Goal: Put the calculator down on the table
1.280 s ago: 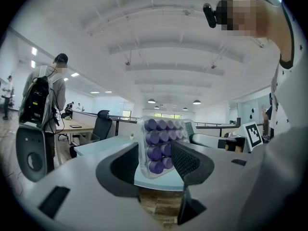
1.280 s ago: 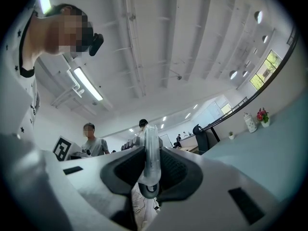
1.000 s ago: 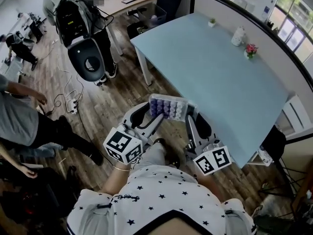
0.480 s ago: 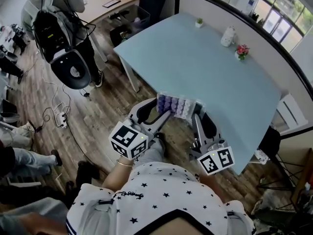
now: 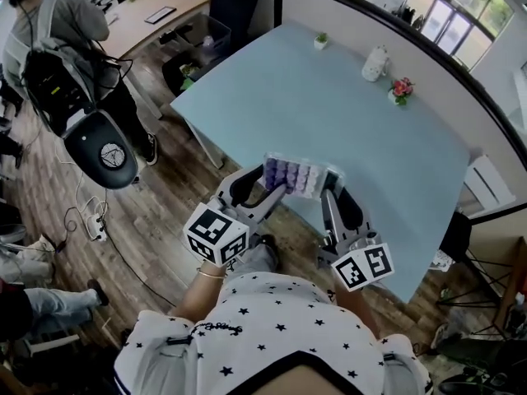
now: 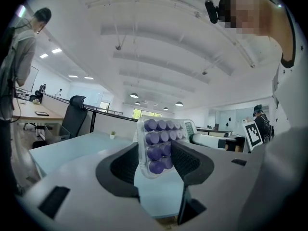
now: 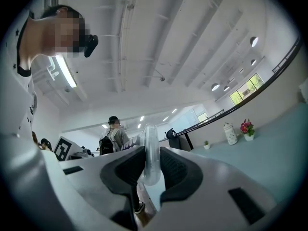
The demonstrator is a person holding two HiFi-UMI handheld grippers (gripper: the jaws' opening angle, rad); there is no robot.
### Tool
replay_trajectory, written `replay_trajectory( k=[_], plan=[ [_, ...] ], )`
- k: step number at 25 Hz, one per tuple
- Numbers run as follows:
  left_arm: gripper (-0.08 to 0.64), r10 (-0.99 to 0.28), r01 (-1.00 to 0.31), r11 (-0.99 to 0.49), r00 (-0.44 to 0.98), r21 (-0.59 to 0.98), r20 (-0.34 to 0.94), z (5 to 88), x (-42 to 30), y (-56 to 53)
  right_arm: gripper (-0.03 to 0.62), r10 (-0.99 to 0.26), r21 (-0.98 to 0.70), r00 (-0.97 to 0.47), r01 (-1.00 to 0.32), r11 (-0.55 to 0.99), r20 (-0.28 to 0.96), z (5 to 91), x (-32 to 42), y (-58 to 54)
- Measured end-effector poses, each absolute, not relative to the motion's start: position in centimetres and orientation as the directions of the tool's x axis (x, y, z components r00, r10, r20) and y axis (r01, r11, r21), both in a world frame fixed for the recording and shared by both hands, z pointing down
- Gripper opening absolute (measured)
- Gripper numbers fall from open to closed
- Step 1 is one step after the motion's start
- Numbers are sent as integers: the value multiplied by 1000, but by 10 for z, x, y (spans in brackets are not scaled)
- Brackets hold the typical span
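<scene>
With my left gripper point(image 6: 158, 154) I clamp one end of the calculator point(image 6: 161, 134). Both pads press on its clear casing, and the purple keys show between the jaws. My right gripper point(image 7: 151, 154) clamps the opposite end, which sits edge-on between its pads. In the head view the two grippers carry the calculator between them at the near edge of the light blue table point(image 5: 346, 113). The calculator appears to hang in the air and does not rest on the surface.

Status, by my judgement: pick-up and carry are complete, but placement is not done. Remaining steps:
- Bring the calculator over the tabletop.
- Lower it until the casing lies flat.
- Release both grips.

The near part of the table is bare. A white jar point(image 5: 375, 62) and flowers point(image 5: 401, 90) stand well apart at the far side.
</scene>
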State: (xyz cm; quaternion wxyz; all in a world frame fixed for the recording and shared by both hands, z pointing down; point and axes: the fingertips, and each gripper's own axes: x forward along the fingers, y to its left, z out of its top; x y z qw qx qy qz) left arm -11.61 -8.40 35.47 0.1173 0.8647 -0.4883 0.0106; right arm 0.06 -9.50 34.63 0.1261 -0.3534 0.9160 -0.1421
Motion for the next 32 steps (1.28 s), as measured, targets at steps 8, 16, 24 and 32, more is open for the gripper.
replay_trajectory(
  k=[8,16,24,32],
  plan=[
    [218,-789,-796,-564,598,219,141,367,-127,-132,95,-750,-357,-655,-681,640,-94,357,-10,-133],
    [218,-710,-721,-650,689,239,149,379,-116,-182,95,-826,-370,-560,-755,542,-68,369,0,-169],
    [218,-649,-664,-704,745,250,154,389,-106,-223,96,-870,-367,-489,-801,473,-54,377,8,-201],
    [218,-589,-612,-739,790,280,171,404,-94,-246,96,-901,-375,-434,-832,409,-19,389,18,-216]
  ],
)
